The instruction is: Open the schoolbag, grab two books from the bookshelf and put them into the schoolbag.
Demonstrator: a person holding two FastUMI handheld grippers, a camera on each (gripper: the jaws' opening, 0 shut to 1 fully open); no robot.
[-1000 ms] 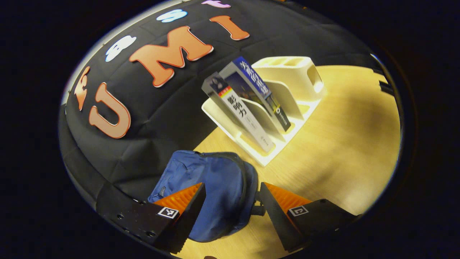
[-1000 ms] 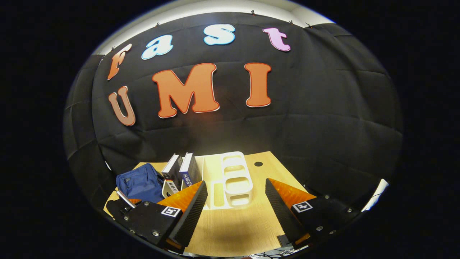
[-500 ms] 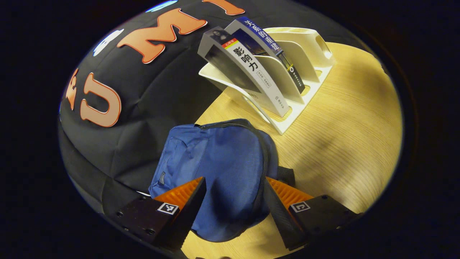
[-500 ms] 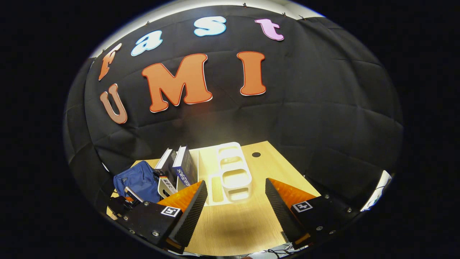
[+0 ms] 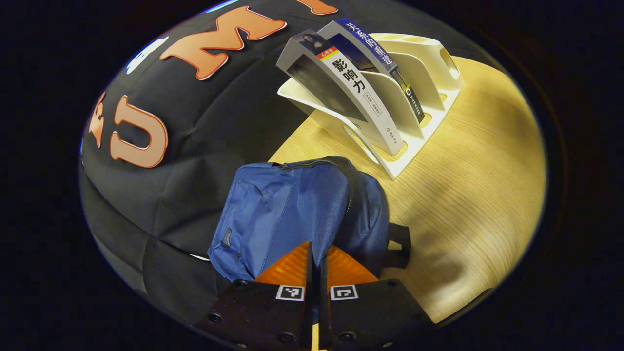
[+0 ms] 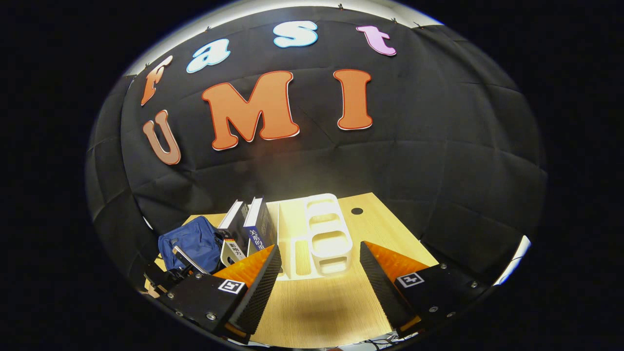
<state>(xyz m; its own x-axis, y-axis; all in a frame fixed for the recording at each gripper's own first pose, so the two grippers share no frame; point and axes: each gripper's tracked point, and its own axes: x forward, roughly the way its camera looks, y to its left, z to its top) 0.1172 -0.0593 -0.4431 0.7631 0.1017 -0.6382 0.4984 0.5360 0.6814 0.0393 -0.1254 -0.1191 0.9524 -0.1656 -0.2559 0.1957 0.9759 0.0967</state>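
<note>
The blue schoolbag [image 5: 292,209] lies zipped on the wooden table, close under the left gripper view. My left gripper [image 5: 317,258] is shut, its orange fingers pinching the bag's near edge. Behind the bag stands the white bookshelf [image 5: 429,63], holding a white-spined book [image 5: 360,92] and a blue-spined book [image 5: 380,53] that lean in its left slots. In the right gripper view the schoolbag [image 6: 192,243], the two books [image 6: 248,226] and the bookshelf [image 6: 324,234] sit farther off. My right gripper [image 6: 319,263] hangs open above the table's front, nothing between its fingers.
The wooden table [image 5: 463,170] runs bare to the right of the shelf and bag. A small round hole [image 6: 357,211] sits in the table [image 6: 317,302] near its back edge. Black cloth walls close in behind and to the left.
My left gripper has come down onto the schoolbag and shut on its near edge. The right gripper has stayed open, shifting only slightly.
</note>
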